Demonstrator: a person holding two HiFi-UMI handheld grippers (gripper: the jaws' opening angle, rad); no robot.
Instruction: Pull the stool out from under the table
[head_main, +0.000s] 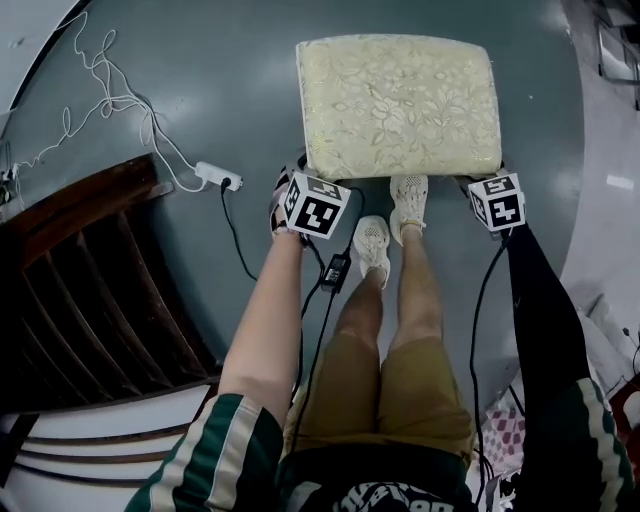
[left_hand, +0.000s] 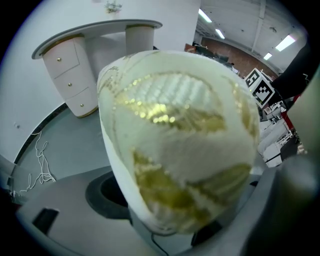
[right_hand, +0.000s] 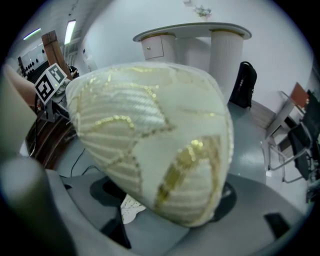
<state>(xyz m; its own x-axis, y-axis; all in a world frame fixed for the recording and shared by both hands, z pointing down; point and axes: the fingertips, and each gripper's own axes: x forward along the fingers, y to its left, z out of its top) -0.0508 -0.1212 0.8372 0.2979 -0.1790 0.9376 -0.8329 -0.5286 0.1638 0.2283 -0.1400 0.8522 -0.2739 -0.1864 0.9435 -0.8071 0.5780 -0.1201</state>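
Stool: cream cushion with gold floral stitching, set out on the grey-green floor, clear of the white curved table seen behind it. Near corners are taken by both grippers. Left gripper: jaws spread wide, closed over the near left cushion corner. Right gripper: likewise wide, clamped on the near right corner. White sneakers are planted just beside the near edge. Power strip and white cable noted to the left, by dark wooden slats.
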